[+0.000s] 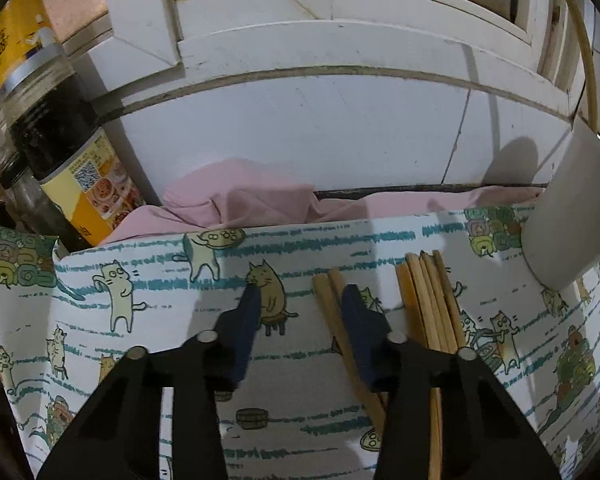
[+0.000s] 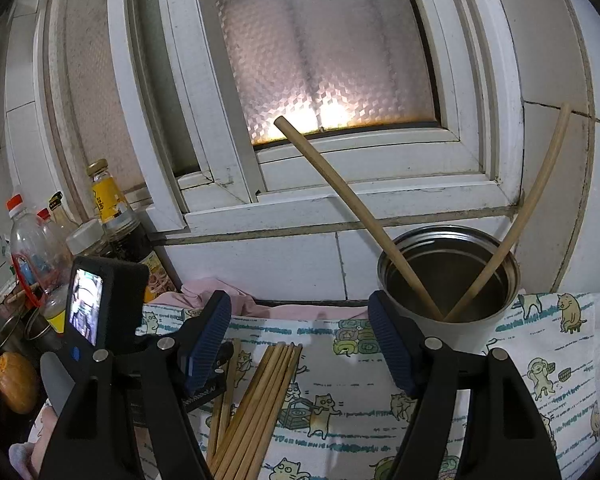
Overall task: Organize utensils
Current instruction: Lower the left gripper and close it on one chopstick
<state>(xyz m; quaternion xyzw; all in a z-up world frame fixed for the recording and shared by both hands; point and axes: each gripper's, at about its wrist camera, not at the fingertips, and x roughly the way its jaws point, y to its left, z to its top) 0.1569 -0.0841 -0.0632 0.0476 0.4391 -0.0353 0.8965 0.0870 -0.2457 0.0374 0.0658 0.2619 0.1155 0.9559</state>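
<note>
- Our left gripper (image 1: 300, 312) hangs over the cat-print cloth (image 1: 160, 320), jaws apart with nothing between them; two chopsticks (image 1: 340, 320) lie beside its right finger.
- Our right gripper (image 2: 300, 336) stands wide, empty.
- A chopstick bundle (image 2: 260, 396) lies on the cloth, short of the steel cup (image 2: 448, 276) holding two long sticks.

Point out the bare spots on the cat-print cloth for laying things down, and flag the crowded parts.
Free: the cat-print cloth between the bottles and the pair of chopsticks, where only the left hand-held gripper hovers; also the cloth right of the metal cup. Crowded: the chopstick bundle mid-cloth, and the bottle cluster at left.
</note>
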